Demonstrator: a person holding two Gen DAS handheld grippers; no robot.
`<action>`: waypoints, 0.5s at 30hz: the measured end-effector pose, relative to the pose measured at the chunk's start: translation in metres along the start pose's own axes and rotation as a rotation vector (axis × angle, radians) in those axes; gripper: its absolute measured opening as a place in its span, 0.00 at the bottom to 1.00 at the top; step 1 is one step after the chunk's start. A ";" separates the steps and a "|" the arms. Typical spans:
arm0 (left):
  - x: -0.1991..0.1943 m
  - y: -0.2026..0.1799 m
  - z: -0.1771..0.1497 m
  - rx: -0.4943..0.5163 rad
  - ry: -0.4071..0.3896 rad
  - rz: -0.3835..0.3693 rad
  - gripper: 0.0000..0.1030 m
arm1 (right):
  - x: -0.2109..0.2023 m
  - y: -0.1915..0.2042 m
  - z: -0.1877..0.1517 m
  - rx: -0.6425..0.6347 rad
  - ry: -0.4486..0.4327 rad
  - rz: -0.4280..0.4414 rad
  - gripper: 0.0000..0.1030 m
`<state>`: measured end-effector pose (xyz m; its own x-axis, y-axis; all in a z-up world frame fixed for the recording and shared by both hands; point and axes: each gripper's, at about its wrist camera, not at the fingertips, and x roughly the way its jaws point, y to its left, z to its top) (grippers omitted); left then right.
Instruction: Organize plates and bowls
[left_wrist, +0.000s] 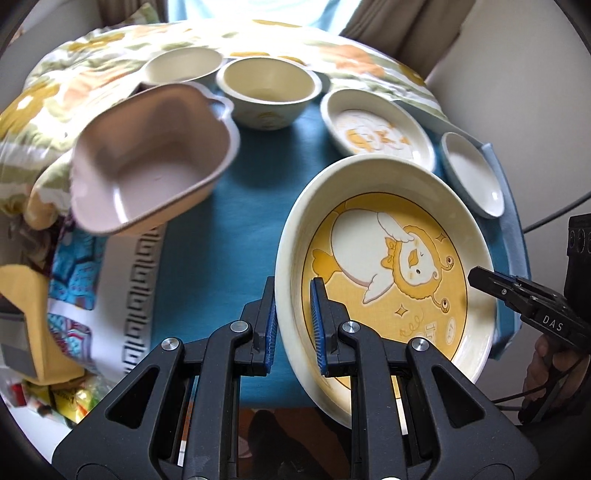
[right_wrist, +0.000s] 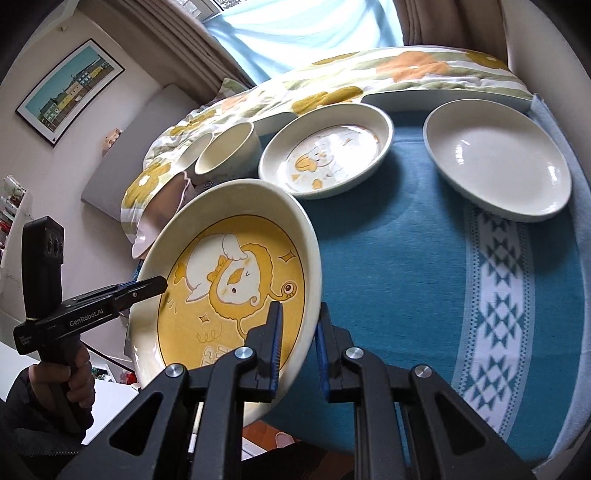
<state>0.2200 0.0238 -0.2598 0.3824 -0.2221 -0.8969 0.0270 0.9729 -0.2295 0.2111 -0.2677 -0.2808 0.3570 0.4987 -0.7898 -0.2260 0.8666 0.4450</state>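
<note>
A large cream plate with a yellow duck picture (left_wrist: 388, 258) (right_wrist: 229, 284) hangs tilted above the blue tablecloth (left_wrist: 240, 206). My left gripper (left_wrist: 293, 325) is shut on its left rim, and its tip shows in the right wrist view (right_wrist: 159, 284). My right gripper (right_wrist: 299, 350) is shut on the opposite rim and shows at the plate's right edge (left_wrist: 476, 277). Behind lie a smaller duck plate (left_wrist: 376, 129) (right_wrist: 325, 147) and a plain white plate (left_wrist: 472, 173) (right_wrist: 498, 158). Two cream bowls (left_wrist: 267, 92) (left_wrist: 181, 66) and a pink square bowl (left_wrist: 147, 162) stand at the left.
A floral quilt (left_wrist: 92, 85) (right_wrist: 424, 70) bunches along the back and left of the cloth. The cloth has a white patterned band (right_wrist: 495, 302). Packets and patterned fabric (left_wrist: 70, 288) lie at the lower left. A person's hand (right_wrist: 70, 380) holds the left gripper's handle.
</note>
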 end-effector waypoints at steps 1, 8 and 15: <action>0.002 0.011 -0.001 -0.008 0.009 0.002 0.14 | 0.008 0.006 0.000 -0.001 0.006 0.003 0.15; 0.014 0.068 -0.012 -0.036 0.044 -0.008 0.14 | 0.054 0.037 0.002 0.012 0.036 -0.006 0.15; 0.033 0.086 -0.008 -0.026 0.060 -0.060 0.14 | 0.071 0.036 0.000 0.036 0.036 -0.028 0.15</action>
<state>0.2274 0.0994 -0.3123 0.3243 -0.2840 -0.9023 0.0243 0.9561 -0.2922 0.2281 -0.2010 -0.3204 0.3300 0.4740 -0.8163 -0.1839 0.8805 0.4369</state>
